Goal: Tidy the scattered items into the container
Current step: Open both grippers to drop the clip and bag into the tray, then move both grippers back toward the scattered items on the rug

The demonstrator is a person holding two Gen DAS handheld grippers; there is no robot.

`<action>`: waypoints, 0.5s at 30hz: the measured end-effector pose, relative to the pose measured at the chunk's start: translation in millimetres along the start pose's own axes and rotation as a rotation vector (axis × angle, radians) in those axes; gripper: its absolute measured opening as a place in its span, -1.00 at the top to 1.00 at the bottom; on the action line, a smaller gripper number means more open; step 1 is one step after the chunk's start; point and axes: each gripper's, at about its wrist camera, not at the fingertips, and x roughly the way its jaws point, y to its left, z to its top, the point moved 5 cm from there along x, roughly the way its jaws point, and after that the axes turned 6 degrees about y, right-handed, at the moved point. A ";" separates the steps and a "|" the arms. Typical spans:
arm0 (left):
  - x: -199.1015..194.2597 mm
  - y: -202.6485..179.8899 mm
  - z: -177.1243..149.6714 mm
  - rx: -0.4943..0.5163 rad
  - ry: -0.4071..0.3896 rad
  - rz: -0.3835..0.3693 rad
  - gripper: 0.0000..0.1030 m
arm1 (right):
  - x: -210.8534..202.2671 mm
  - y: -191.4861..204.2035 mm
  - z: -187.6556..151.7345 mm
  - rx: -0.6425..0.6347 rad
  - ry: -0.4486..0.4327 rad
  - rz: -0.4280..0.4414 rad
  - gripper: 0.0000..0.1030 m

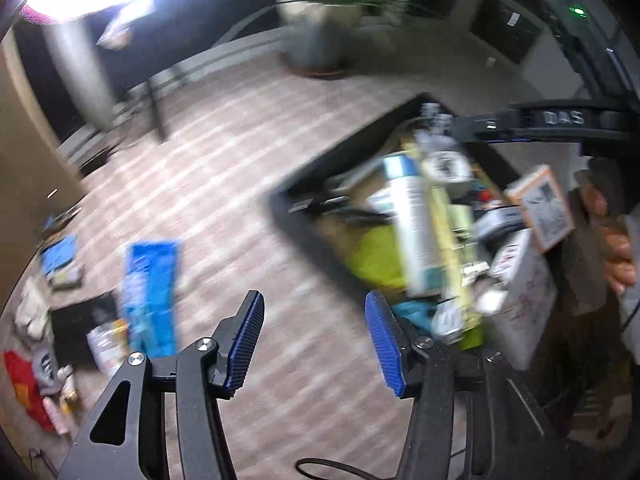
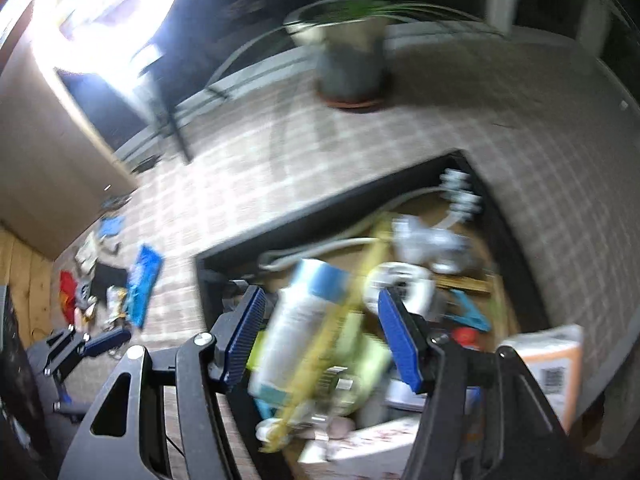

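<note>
On the patterned floor, a dark-walled open container [image 2: 320, 216] sits packed with clutter: a white cylinder with a blue band [image 2: 296, 312] lies tilted across the heap, a yellow strip [image 2: 344, 312] crossing it, a white tape roll [image 2: 404, 284] just beyond, a blue clip [image 2: 468, 308] near the right wall, white cable along the far wall. Motion blur hides finer detail. An orange-edged box [image 2: 556, 364] stands at the container's near right corner. The right gripper [image 2: 320, 340] hangs over the heap, jaws spread wide, nothing gripped; the cylinder shows between them, below the pads. The left gripper [image 1: 316, 340] hovers over bare floor beside the container's left wall, jaws apart and empty. Scattered items remain well apart at the floor's left edge: a blue packet [image 1: 150, 296], a dark flat item [image 1: 84, 324], a red cloth [image 1: 24, 384], small bottles. In the left wrist view, a hand [image 1: 616, 248] shows at right. A potted plant [image 2: 348, 52] stands beyond, under a bright lamp glare.
</note>
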 end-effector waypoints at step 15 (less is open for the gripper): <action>16.1 164.5 -94.8 -0.222 0.110 0.092 0.21 | 103.6 213.4 -16.9 -0.248 0.230 0.193 0.17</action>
